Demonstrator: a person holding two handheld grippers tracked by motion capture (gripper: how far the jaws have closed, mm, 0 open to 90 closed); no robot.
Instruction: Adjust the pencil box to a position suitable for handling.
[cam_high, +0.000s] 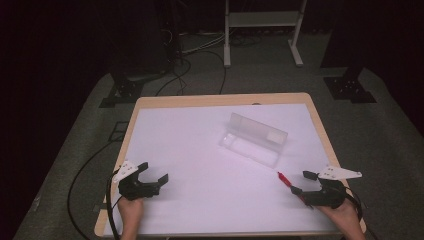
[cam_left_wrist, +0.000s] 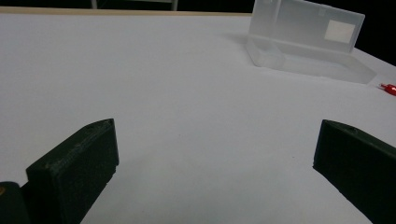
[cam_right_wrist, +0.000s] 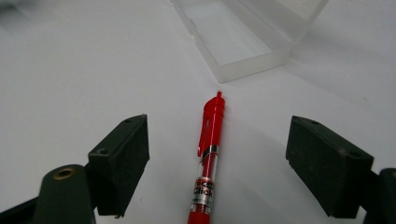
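A red click pen (cam_right_wrist: 208, 149) lies flat on the white table top, its clip end toward a clear plastic case (cam_right_wrist: 238, 35) that stands open with its lid raised. My right gripper (cam_right_wrist: 217, 154) is open, and the pen lies between its wide jaws without touching either pad. In the high view the pen (cam_high: 286, 180) is at the front right, just ahead of the right gripper (cam_high: 303, 182), and the case (cam_high: 252, 140) sits right of centre. My left gripper (cam_high: 154, 171) rests open at the front left with nothing between its fingers. The left gripper view has the case (cam_left_wrist: 306, 39) far ahead.
The white mat (cam_high: 200, 165) covers a wooden table whose edge (cam_high: 220, 100) shows at the back. Cables and a metal stand (cam_high: 262, 30) are on the floor beyond. A person's hands hold both grippers near the front edge.
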